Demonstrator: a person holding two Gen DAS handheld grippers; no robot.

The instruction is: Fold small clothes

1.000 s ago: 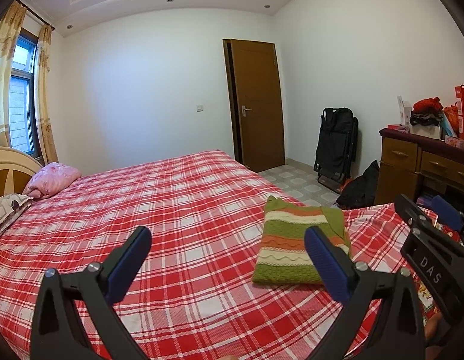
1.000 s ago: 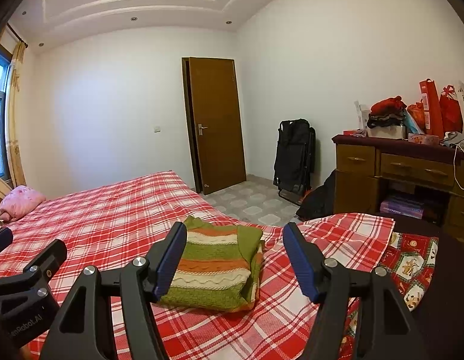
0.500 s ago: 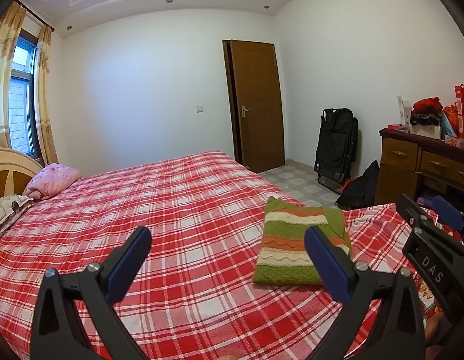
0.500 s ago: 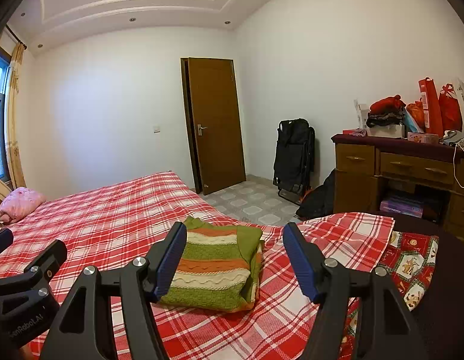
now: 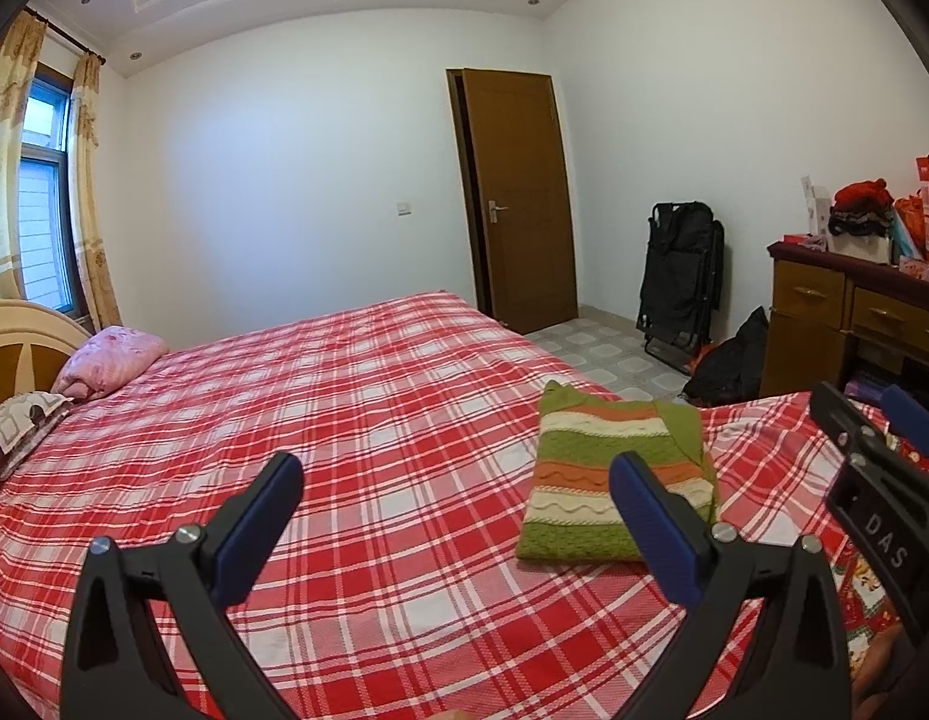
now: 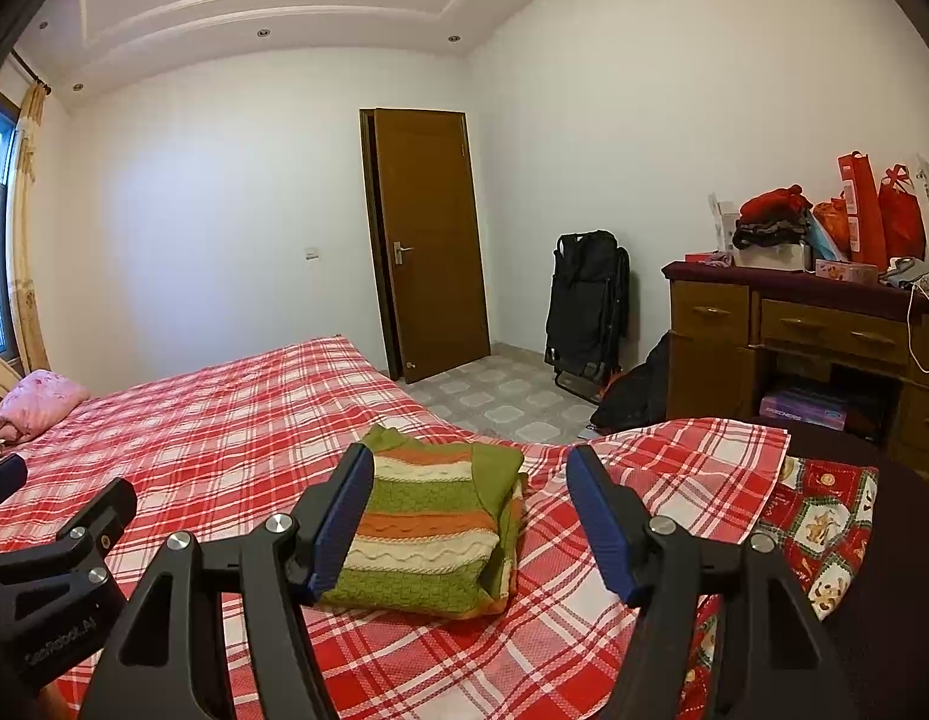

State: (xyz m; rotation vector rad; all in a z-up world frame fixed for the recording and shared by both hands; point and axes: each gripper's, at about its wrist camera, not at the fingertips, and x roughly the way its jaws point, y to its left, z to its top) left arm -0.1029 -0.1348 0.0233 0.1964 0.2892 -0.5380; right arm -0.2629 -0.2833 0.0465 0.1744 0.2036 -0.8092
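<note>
- The bed [image 5: 356, 420], spread with a red-and-white plaid sheet, fills the lower part of both views.
- A wooden desk [image 6: 788, 324] is heaped with red bags and stacked clothes; a box sits in its open recess.
- Folded knit sweater [image 6: 428, 534], a green, orange and cream striped rectangle, lies flat near the bed's corner.
- Left gripper [image 5: 452, 510] hovers low over the sheet, jaws spread, empty.
- Right gripper [image 6: 464, 516] aims at the sweater, jaws spread, pinching nothing.
</note>
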